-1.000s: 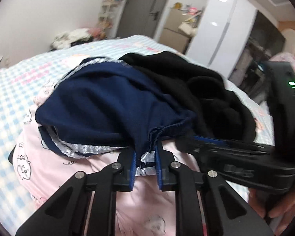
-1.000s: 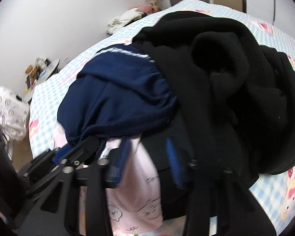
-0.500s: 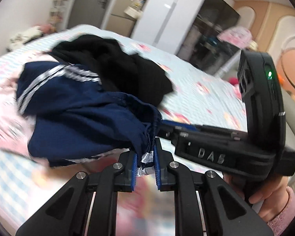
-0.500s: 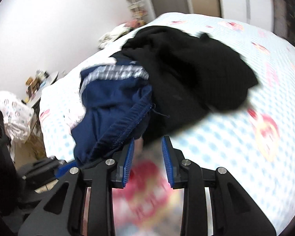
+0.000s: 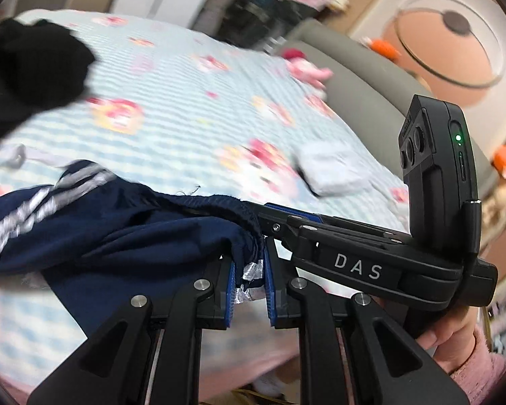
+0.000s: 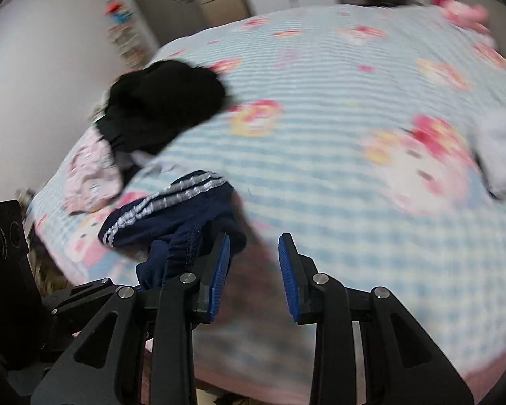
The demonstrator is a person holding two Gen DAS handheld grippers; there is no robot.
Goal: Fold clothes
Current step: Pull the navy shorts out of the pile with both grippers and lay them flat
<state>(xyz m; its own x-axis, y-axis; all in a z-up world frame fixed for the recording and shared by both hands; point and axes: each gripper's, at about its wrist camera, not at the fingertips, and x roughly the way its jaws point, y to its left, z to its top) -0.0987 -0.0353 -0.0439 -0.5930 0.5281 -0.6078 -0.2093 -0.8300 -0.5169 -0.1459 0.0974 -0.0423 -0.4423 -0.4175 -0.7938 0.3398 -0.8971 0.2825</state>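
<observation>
While your left gripper [image 5: 248, 281] pinches the navy striped trousers [image 5: 94, 233] at lower left of the checked bedsheet [image 5: 192, 128], your right gripper [image 6: 254, 270] stands empty, half-open; grip the waistband before spreading flat.

Four garments [image 6: 172, 209] — one navy, one black, one pink, one pale.
</observation>
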